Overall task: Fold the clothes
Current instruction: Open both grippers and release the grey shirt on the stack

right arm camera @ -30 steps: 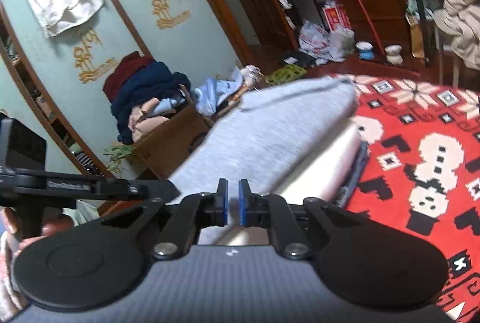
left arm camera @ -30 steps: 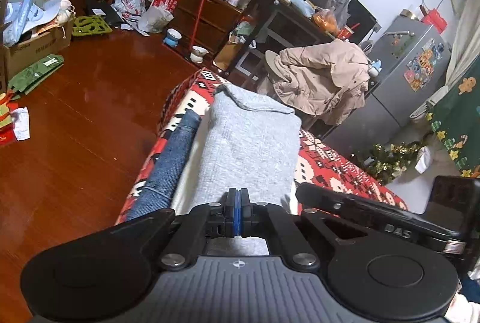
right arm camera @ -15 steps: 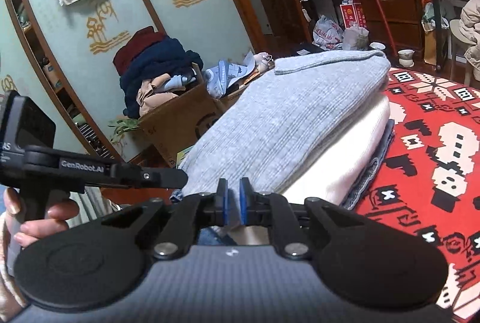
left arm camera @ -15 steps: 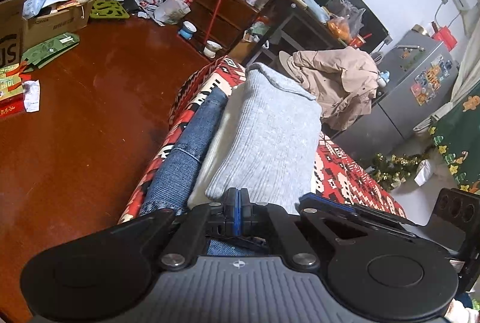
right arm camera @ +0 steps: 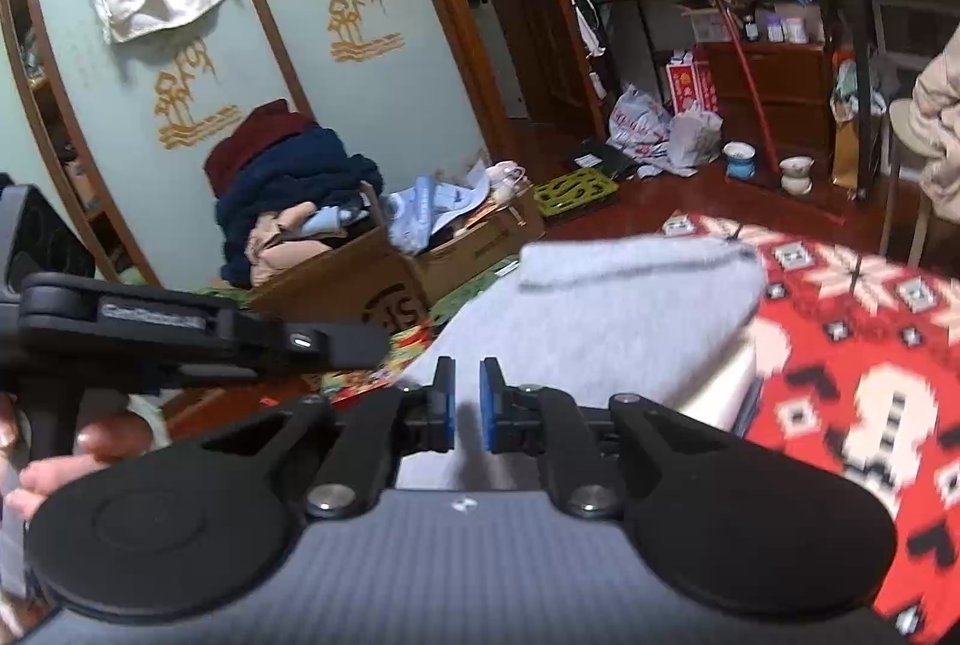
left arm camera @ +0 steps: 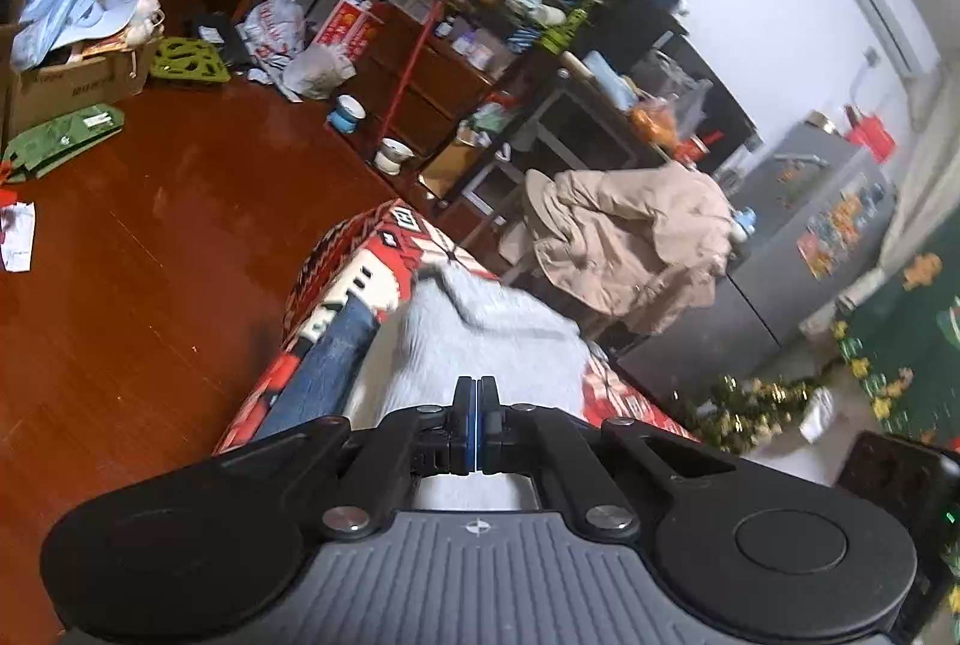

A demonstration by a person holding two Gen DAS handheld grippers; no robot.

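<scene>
Cluttered room, red patterned blanket (right arm camera: 852, 345) | folded grey knit sweater (right arm camera: 600, 309) tops cream and denim stack, looks done | left hand-held gripper (left arm camera: 477, 426) pressed together, empty | right hand-held gripper (right arm camera: 465, 405) slightly spread, empty.

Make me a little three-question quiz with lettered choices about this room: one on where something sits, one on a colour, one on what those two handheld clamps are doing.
1. Where does the grey sweater lie?
A. on top of a stack of folded clothes
B. in the cardboard box
C. on the floor

2. What colour is the patterned cover under the stack?
A. green
B. red
C. yellow

3. How do the left gripper fingers stand?
A. wide apart
B. pressed together
C. clamped on a cup

Answers:
1 A, a cream layer and blue jeans show beneath it.
2 B, red with black and white shapes.
3 B, no gap shows; the right gripper has a narrow one.
</scene>
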